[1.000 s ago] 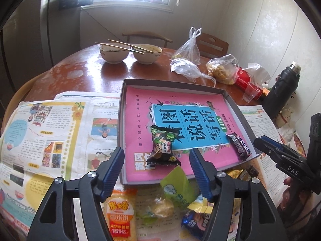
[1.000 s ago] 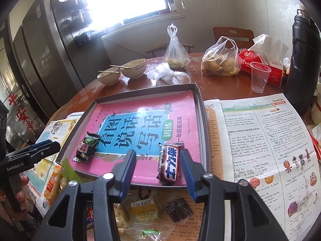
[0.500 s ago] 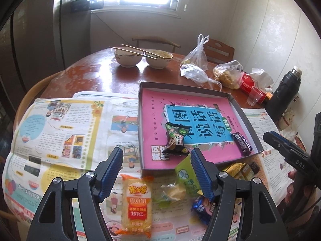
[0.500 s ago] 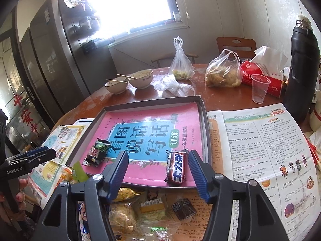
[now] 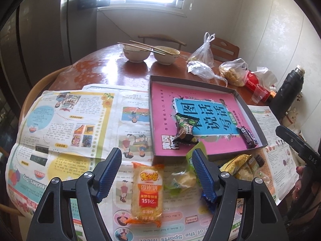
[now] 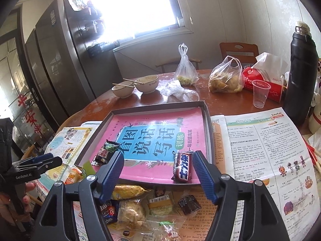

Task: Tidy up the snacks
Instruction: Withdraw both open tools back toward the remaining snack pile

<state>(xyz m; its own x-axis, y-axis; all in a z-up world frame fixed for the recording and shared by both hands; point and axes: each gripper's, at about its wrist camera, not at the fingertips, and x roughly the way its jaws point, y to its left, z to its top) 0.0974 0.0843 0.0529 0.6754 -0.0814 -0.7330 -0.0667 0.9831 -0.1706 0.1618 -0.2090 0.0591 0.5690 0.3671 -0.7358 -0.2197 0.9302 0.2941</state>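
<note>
A shallow grey tray [image 5: 258, 129] [image 6: 208, 124] lined with a pink and blue book cover holds a green-black snack packet [image 5: 184, 130] [image 6: 105, 153] and a dark chocolate bar [image 5: 247, 135] [image 6: 182, 166]. In front of the tray lie several loose snacks on newspaper: an orange rice cracker pack [image 5: 146, 192], a green pack [image 5: 183, 178], a yellow pack [image 6: 128, 190], a small dark square [image 6: 188, 201]. My left gripper [image 5: 157, 174] is open and empty above the orange pack. My right gripper [image 6: 157, 174] is open and empty, above the tray's near edge.
Newspaper sheets [image 5: 66, 124] [image 6: 266, 150] cover the near round wooden table. At the back stand two bowls with chopsticks [image 5: 148, 54], plastic bags [image 6: 225, 78], a red tissue pack [image 6: 262, 80], a clear cup [image 6: 260, 93] and a black flask [image 6: 301, 68]. A fridge [image 6: 60, 60] stands left.
Both grippers have drawn back and up from the tray. The green-black packet and the chocolate bar stay in the tray; more loose snacks show in front.
</note>
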